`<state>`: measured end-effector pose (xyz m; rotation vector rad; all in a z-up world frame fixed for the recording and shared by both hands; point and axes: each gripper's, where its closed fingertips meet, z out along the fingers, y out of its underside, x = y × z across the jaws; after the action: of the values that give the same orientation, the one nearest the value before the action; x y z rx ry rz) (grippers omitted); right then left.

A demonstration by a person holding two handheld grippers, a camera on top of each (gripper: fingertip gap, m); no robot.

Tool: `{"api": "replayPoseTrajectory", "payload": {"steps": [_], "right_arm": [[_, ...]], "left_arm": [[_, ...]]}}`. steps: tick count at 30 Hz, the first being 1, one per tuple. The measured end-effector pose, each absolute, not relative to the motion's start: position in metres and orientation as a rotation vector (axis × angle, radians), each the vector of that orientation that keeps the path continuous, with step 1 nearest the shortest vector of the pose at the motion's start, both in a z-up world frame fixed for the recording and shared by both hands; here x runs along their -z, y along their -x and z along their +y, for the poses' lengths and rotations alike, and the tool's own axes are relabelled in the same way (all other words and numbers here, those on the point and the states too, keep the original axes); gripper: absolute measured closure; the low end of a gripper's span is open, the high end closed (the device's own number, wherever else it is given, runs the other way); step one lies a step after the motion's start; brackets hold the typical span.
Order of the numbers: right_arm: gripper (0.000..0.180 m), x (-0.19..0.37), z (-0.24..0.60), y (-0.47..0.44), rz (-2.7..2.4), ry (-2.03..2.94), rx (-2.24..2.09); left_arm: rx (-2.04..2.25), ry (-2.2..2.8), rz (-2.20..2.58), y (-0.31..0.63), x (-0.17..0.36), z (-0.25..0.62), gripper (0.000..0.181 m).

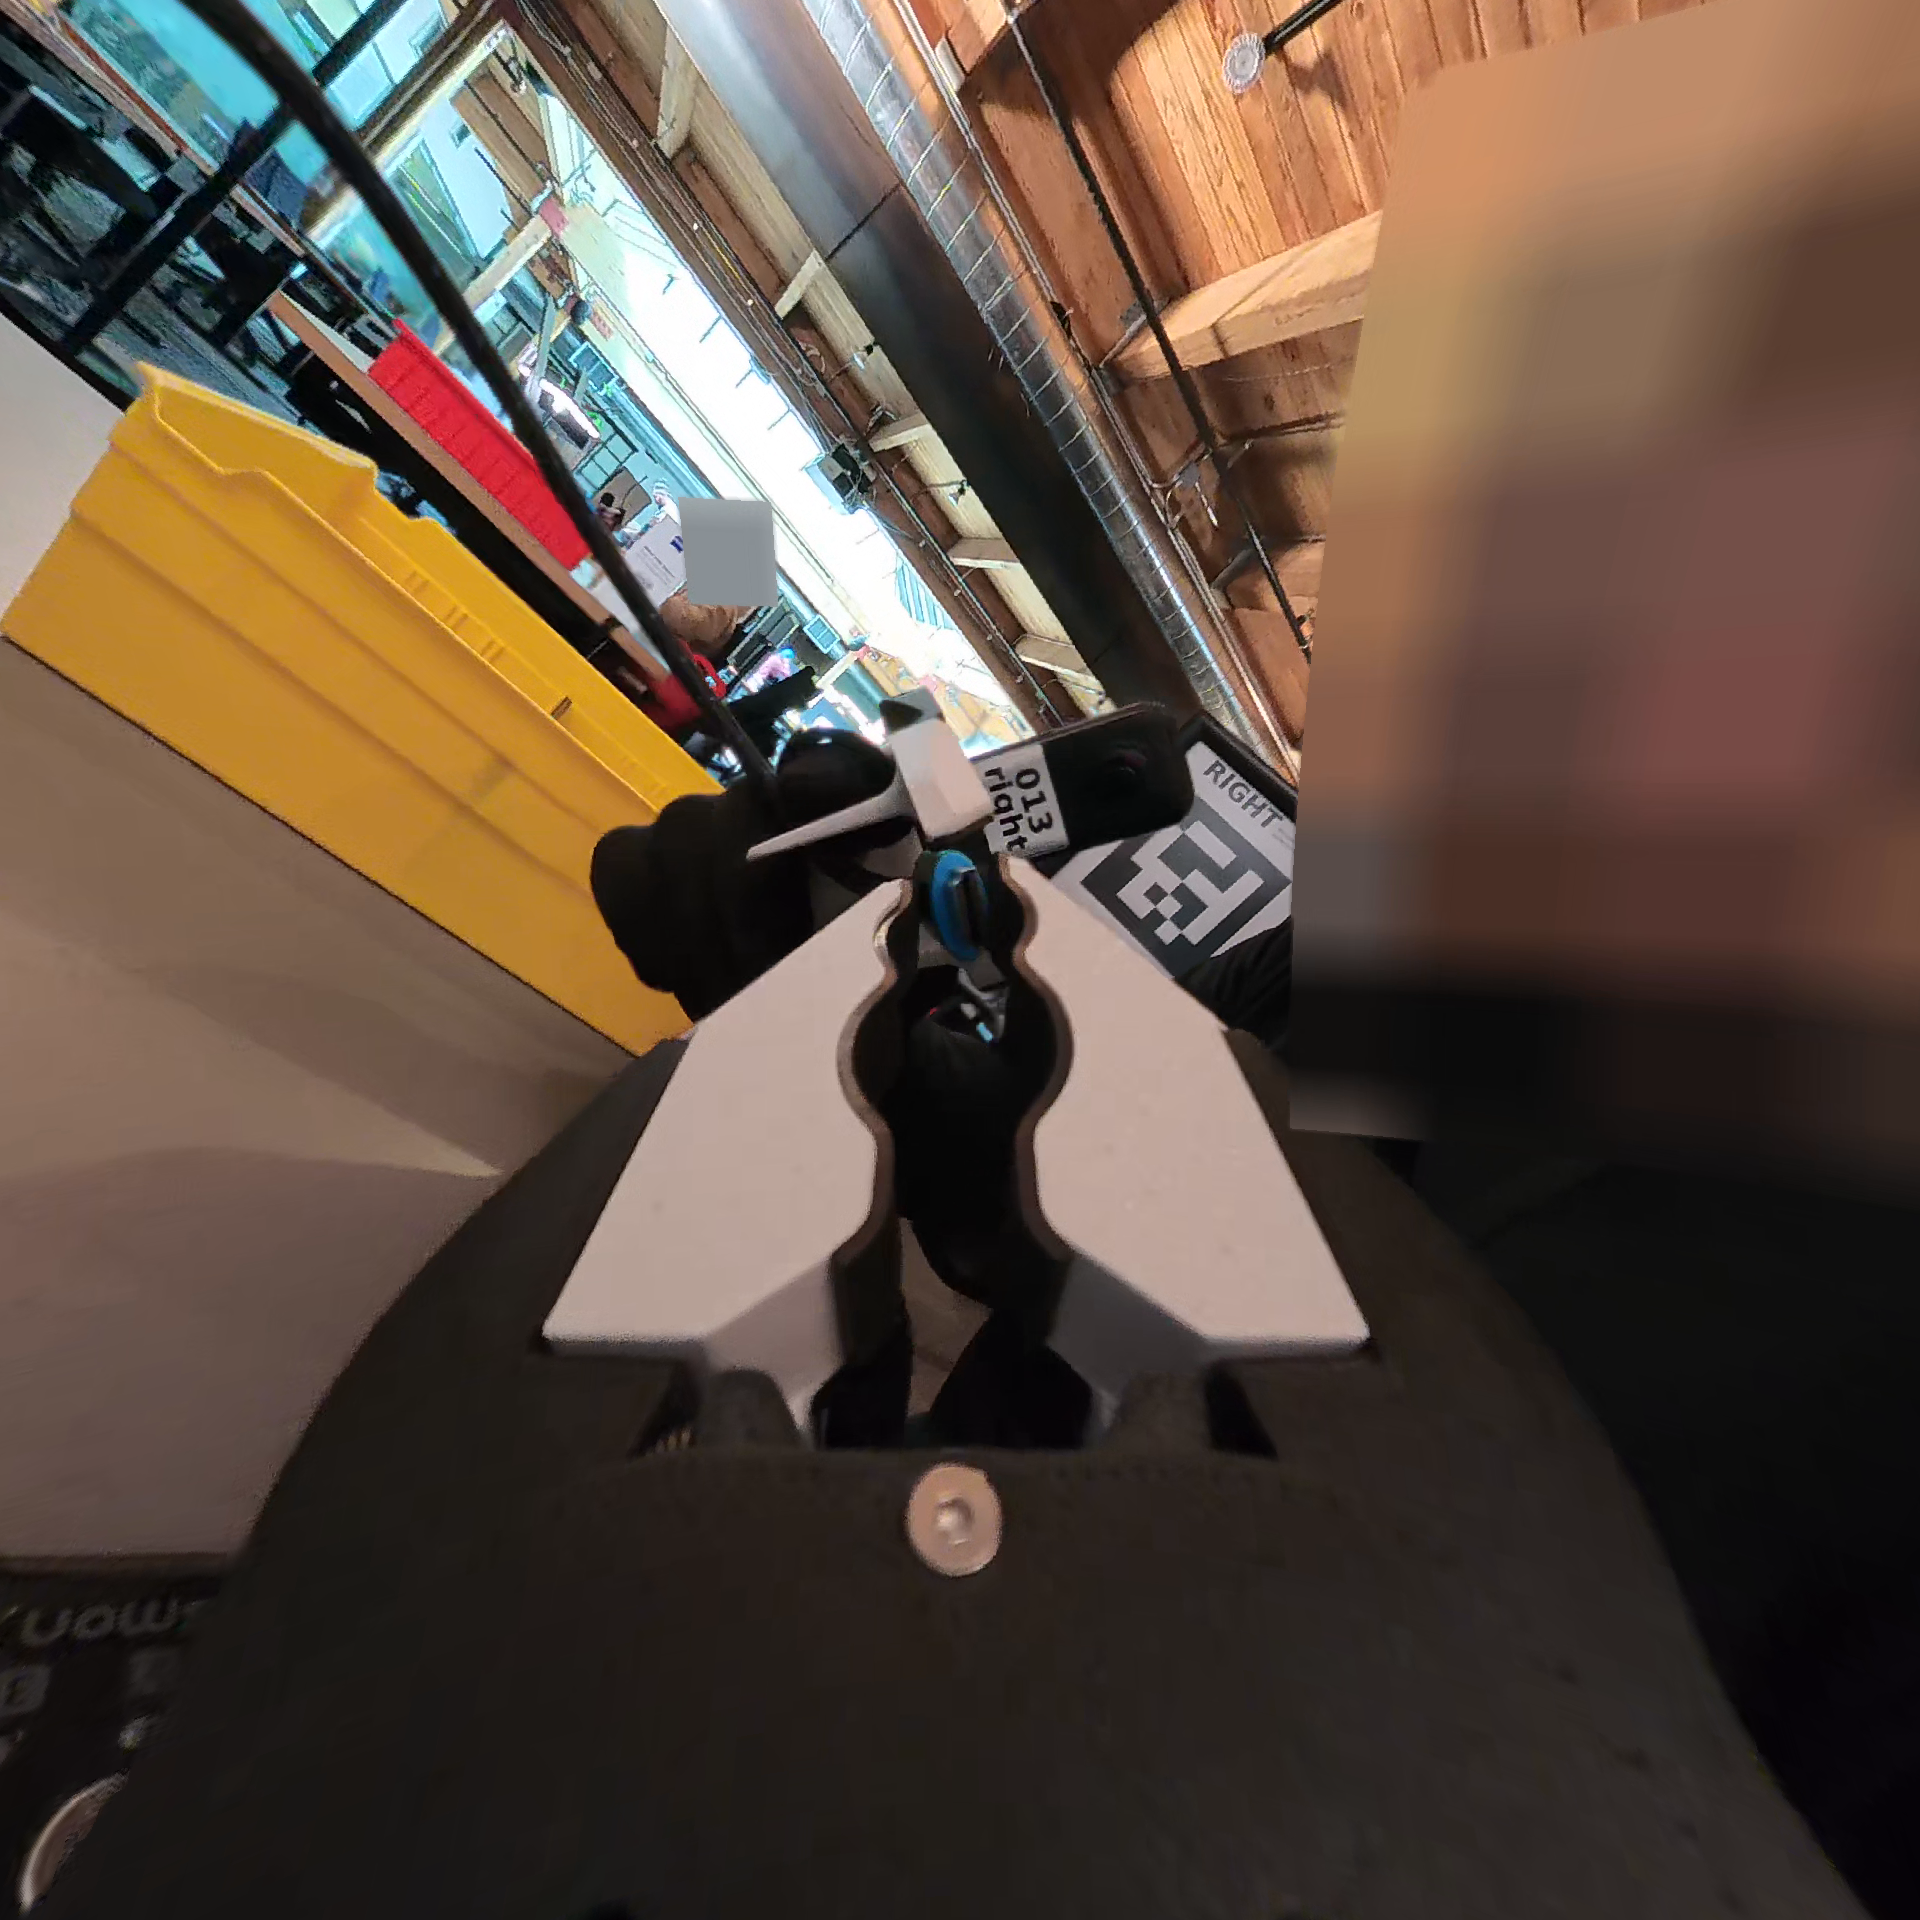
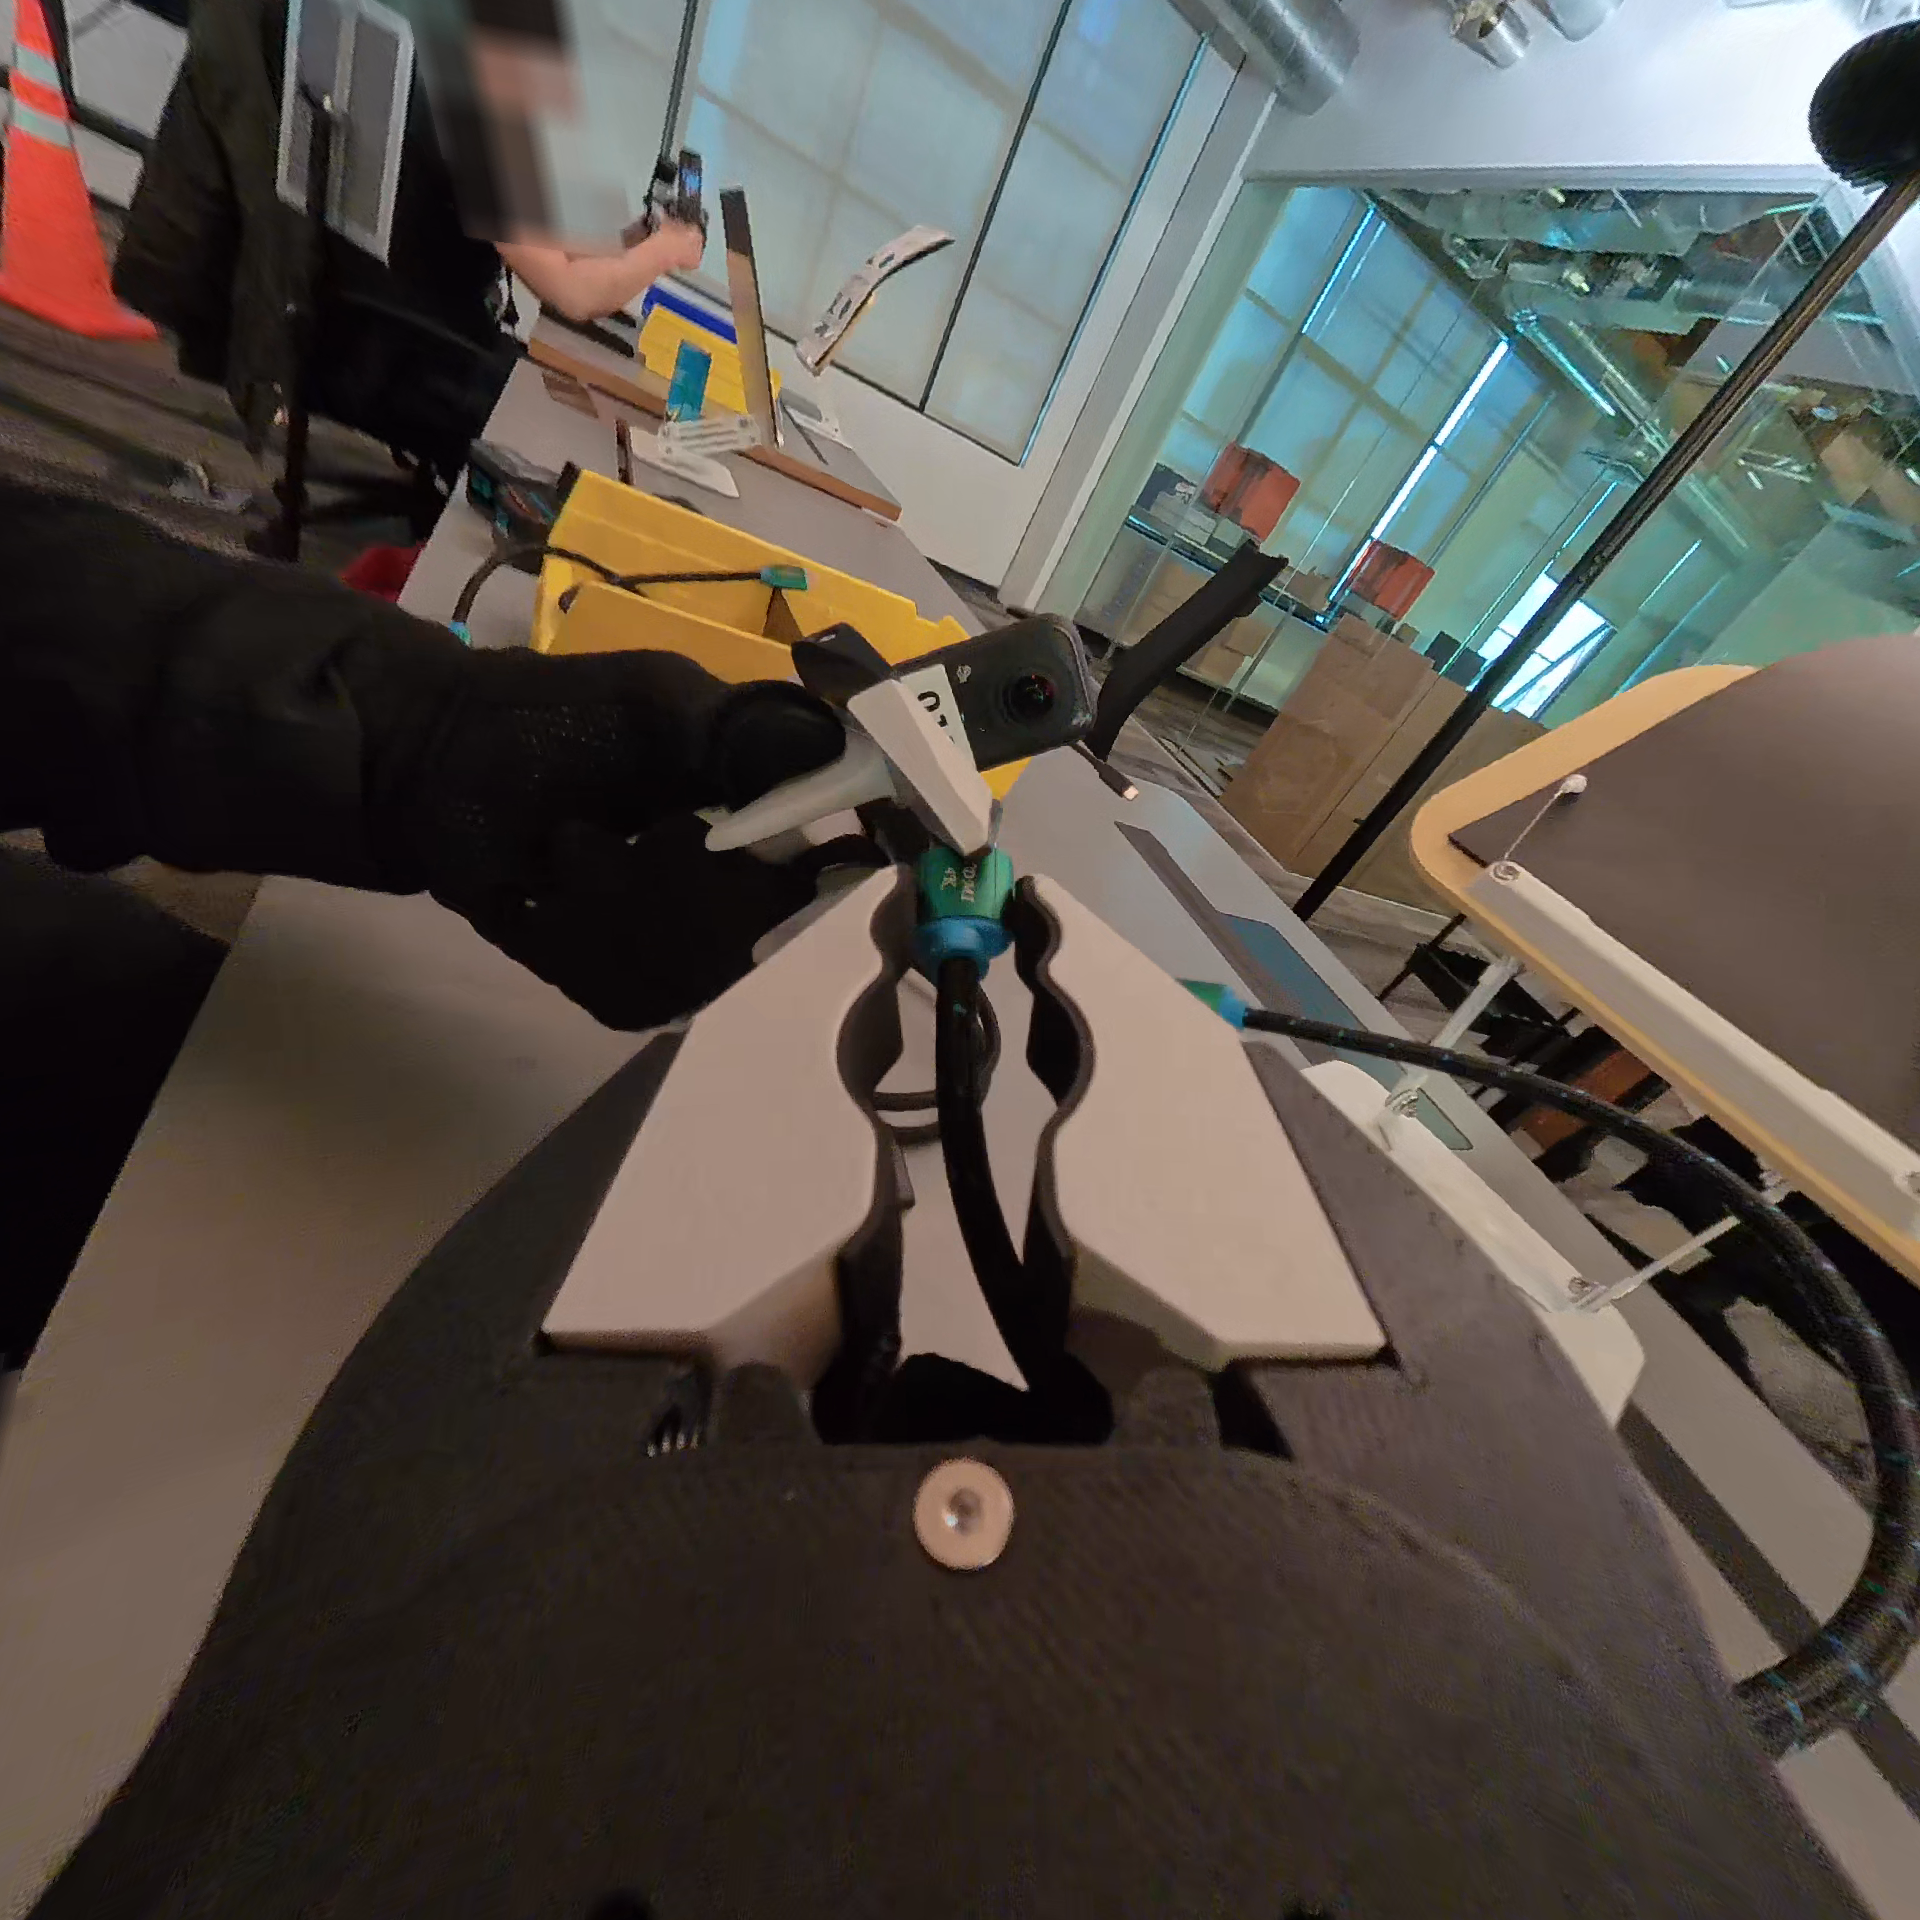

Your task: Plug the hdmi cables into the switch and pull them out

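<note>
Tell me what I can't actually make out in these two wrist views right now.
- HDMI switch: no port shows in either view; only a dark device corner, cut by the left wrist view's edge.
- Teal-collared HDMI plug: its metal tip is hidden behind the other hand-held gripper's white fingers, right wrist view.
- Same plug in the left wrist view: mostly hidden by the left hand-held gripper.

The left tool (image 1: 956, 904), with pale grey scalloped fingers (image 1: 790, 1049) on a black body, has its tips nearly together, pinching. The right tool (image 2: 961, 899) looks alike, tips closed in. Each view shows the other tool at twelve o'clock, held by a black-gloved hand (image 2: 582, 821).
</note>
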<state>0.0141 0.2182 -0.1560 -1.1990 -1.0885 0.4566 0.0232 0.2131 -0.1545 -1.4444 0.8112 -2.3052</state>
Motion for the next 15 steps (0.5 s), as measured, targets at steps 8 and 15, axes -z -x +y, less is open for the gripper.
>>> {"api": "replayPoseTrajectory", "payload": {"steps": [8,15], "right_arm": [[0.164,0.159,0.216,-0.013,-1.137,1.207,-0.471],[0.162,0.168,0.218,-0.012,-1.205,1.214,-0.371]], "left_arm": [[2.344,1.47,0.792,-0.023,0.157,0.211,0.171],[2.353,1.544,0.759,-0.022,0.163,0.212,0.171]]}}
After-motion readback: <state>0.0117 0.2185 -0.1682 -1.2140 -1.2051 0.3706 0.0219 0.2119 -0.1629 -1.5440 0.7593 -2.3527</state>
